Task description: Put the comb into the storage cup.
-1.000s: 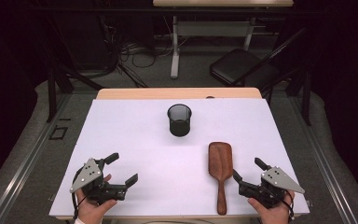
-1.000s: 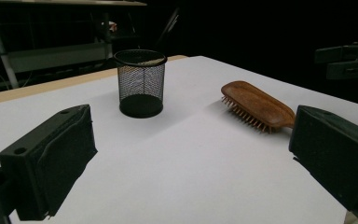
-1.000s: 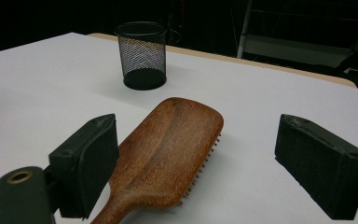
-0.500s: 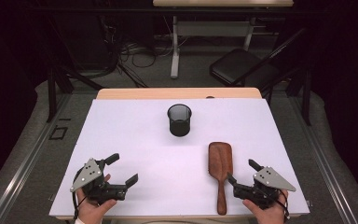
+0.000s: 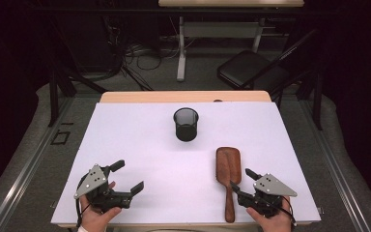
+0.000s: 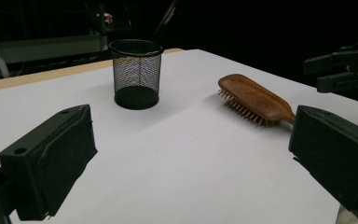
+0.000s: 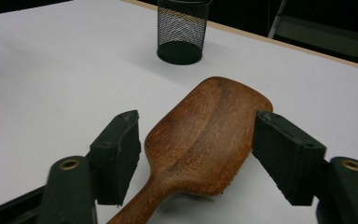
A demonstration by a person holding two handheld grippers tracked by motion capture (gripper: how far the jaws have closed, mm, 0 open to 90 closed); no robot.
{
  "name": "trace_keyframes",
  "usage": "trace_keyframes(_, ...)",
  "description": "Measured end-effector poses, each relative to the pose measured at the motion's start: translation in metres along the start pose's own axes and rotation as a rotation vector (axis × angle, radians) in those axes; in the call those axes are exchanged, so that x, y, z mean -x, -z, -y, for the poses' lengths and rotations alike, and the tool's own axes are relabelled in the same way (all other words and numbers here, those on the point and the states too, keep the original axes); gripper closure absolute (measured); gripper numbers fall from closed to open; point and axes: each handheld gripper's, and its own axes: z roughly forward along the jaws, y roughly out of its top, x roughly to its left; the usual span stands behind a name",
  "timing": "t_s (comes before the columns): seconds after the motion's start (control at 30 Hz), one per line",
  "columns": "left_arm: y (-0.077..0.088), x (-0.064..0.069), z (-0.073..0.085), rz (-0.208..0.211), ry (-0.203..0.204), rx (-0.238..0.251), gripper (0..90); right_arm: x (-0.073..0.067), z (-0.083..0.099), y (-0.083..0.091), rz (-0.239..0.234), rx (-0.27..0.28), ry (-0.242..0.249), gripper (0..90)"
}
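Note:
A brown wooden hairbrush [image 5: 228,166] lies bristles down on the white sheet, handle toward the person. My right gripper [image 5: 243,180] stands at its right side. In the right gripper view its jaws [image 7: 198,140] straddle the hairbrush [image 7: 205,126] where the head narrows to the handle. They have just been closing, and gaps remain on both sides. A black mesh cup [image 5: 186,124] stands upright mid-table. My left gripper [image 5: 128,175] rests open and empty at the front left. In the left gripper view the cup [image 6: 136,74] and hairbrush [image 6: 254,98] lie beyond its jaws [image 6: 191,158].
The white sheet [image 5: 140,140] covers a wooden table whose far edge [image 5: 183,96] shows. A black chair [image 5: 251,70] and cables stand on the floor behind. The right gripper [image 6: 345,70] shows at the upper right of the left gripper view.
My right gripper has shifted left to the brush's handle end and its jaws have narrowed around it. The left gripper, cup and brush have stayed put.

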Motion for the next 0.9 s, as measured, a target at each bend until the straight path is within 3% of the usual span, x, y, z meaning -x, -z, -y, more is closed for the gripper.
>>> trace_keyframes(0.17,0.000,-0.001,0.001,-0.001,0.007,-0.007,0.5,-0.004,0.000,-0.002,-0.003,-0.022,0.022,34.4)
trace_keyframes(0.4,0.000,-0.001,0.001,0.007,0.016,-0.005,0.5,-0.010,-0.001,-0.006,-0.042,-0.077,0.003,39.5)
trace_keyframes(0.7,-0.001,0.000,0.002,0.012,0.014,-0.014,0.5,-0.018,0.001,-0.013,-0.103,-0.109,-0.016,44.3)
trace_keyframes(0.8,-0.001,0.000,0.003,0.012,0.017,-0.016,0.5,-0.020,0.002,-0.014,-0.126,-0.121,-0.025,48.1)
trace_keyframes(0.9,-0.002,0.000,0.003,0.019,0.019,-0.020,0.6,-0.021,0.004,-0.015,-0.149,-0.142,-0.027,60.1)
